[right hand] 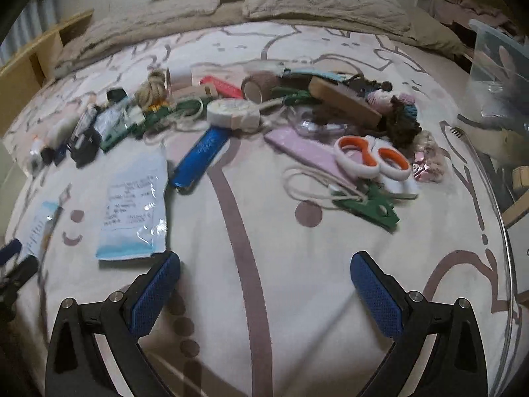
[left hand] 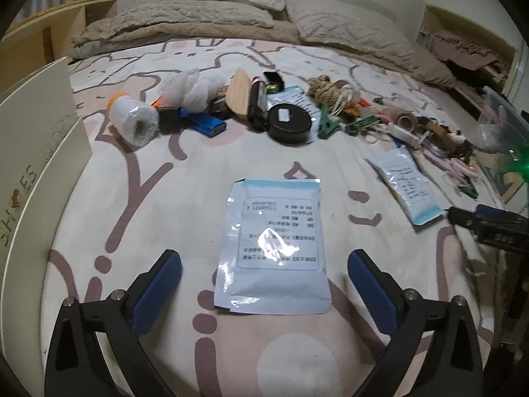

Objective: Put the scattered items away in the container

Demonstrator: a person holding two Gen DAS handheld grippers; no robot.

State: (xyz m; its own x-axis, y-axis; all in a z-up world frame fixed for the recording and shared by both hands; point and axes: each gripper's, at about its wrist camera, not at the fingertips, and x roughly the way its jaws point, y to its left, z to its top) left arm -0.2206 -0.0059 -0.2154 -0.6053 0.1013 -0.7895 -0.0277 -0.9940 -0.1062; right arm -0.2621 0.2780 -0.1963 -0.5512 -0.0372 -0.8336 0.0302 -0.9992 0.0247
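Many small items lie scattered on a patterned bedsheet. My left gripper (left hand: 264, 261) is open and empty, its fingers on either side of a pale blue flat packet (left hand: 272, 248). A second packet (left hand: 405, 185) lies to the right; it also shows in the right wrist view (right hand: 135, 205). My right gripper (right hand: 264, 264) is open and empty over bare sheet. Ahead of it lie orange-handled scissors (right hand: 372, 160), a blue harmonica (right hand: 200, 158), a green clip (right hand: 370, 206) and a white tape roll (right hand: 231, 112). A clear plastic container (right hand: 492, 66) stands at the right edge.
A white roll (left hand: 134, 120), a black round tin (left hand: 289, 122), a wooden piece (left hand: 239, 94) and a twine ball (left hand: 325, 91) lie farther back. A white shoe box (left hand: 36, 139) stands at the left. Pillows (left hand: 231, 10) and wooden shelves line the head of the bed.
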